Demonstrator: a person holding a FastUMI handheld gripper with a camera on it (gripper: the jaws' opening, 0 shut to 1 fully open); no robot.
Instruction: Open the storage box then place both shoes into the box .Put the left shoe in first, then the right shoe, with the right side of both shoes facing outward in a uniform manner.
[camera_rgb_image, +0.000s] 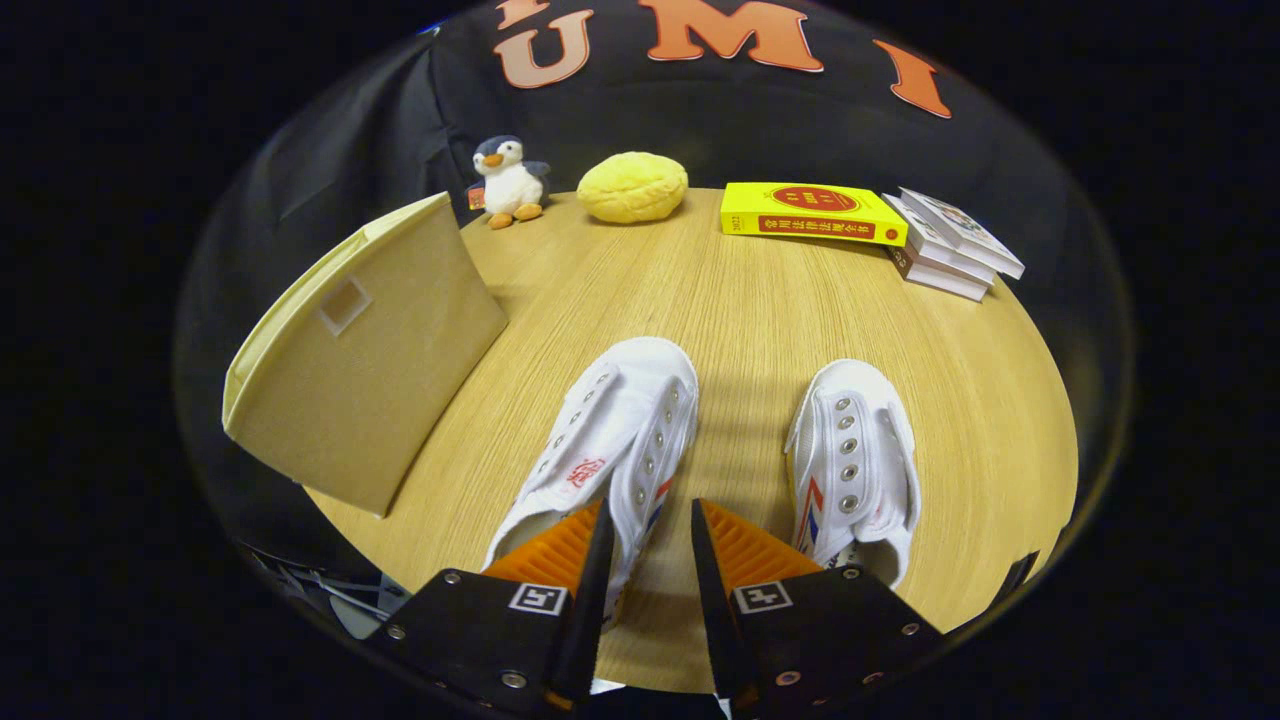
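Observation:
Two white canvas shoes lie on the round wooden table (760, 310), toes pointing away from me. The left shoe (610, 430) sits just ahead of my fingers, its heel side edge reaching into the gap between them. Beyond the right finger lies the right shoe (855, 460). My gripper (650, 525) is partly open, and I cannot see the fingers pressing on the shoe. A tan fabric storage box (365, 350) stands at the table's left rim, its pale lid closed on top.
Along the table's far edge stand a plush penguin (508, 182), a round yellow cushion (632, 187), a yellow book (810, 213) and a stack of white books (950, 245). The table edge drops off close on both sides.

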